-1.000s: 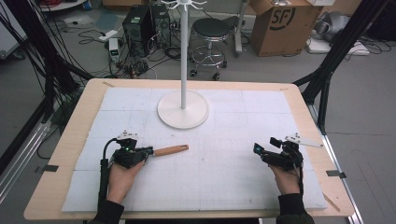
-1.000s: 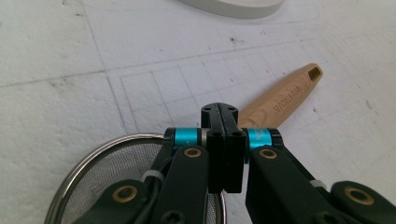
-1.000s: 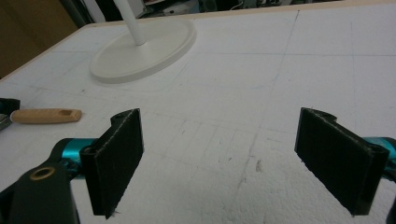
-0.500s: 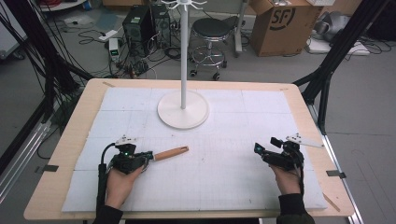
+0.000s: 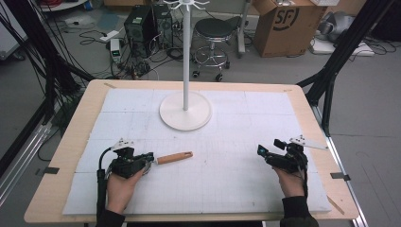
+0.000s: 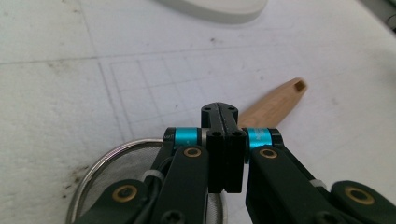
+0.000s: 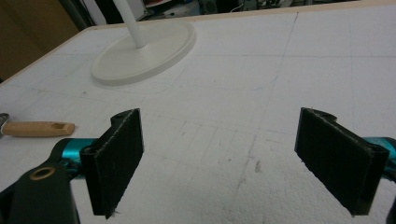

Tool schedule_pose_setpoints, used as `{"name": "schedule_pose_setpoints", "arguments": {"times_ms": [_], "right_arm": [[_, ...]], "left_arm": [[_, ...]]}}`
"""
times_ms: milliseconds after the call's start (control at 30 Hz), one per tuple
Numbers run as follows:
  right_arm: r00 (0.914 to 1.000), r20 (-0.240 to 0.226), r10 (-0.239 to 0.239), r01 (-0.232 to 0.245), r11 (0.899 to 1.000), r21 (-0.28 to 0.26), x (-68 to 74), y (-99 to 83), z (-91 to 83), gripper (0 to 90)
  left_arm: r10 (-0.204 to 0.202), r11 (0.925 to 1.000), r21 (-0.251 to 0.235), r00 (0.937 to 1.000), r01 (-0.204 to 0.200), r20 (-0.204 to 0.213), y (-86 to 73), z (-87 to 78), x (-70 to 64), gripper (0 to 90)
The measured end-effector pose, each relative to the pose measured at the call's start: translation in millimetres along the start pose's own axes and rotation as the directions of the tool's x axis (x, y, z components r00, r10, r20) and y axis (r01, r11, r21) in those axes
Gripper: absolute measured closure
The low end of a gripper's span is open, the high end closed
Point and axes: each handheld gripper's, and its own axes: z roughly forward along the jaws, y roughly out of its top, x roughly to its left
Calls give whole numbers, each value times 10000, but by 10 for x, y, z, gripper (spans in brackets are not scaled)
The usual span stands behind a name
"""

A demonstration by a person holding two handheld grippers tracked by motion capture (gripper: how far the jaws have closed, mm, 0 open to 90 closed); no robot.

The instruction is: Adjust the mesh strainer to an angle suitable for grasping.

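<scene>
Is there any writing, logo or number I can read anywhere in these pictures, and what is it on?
"SF" in a ring, dark print on the side of the brown cardboard box on the floor beyond the table.
The white stand, the wooden handle, the left gripper and the right gripper carry no writing that I can make out.

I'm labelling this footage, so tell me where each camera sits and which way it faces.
High view: above the person's side, looking forward and down at the table; both hands and claws show.
Left gripper view: on the left claw, shut jaws above a strainer.
Right gripper view: on the right claw, jaws open, facing the stand base.
All three share the wooden handle.
</scene>
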Motion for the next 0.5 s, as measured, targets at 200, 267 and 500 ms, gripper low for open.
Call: {"name": "schedule_pose_setpoints", "arguments": {"times_ms": [200,267,500], "right_arm": [[10000,0,-15,15,10000,-19,-2,1,2,147],[10000,-19,3,-3,10000,-42,-3,3,-3,147],[10000,-24,91,-92,9999,-118,-16,7,-18,147]], "left_arm": [[232,9988,401,9959,-268,873,-99,140,-260,900],[403,9977,499,9941,-455,1005,-117,207,-354,900],[812,9926,819,9916,-896,1004,-147,480,-568,900]]}}
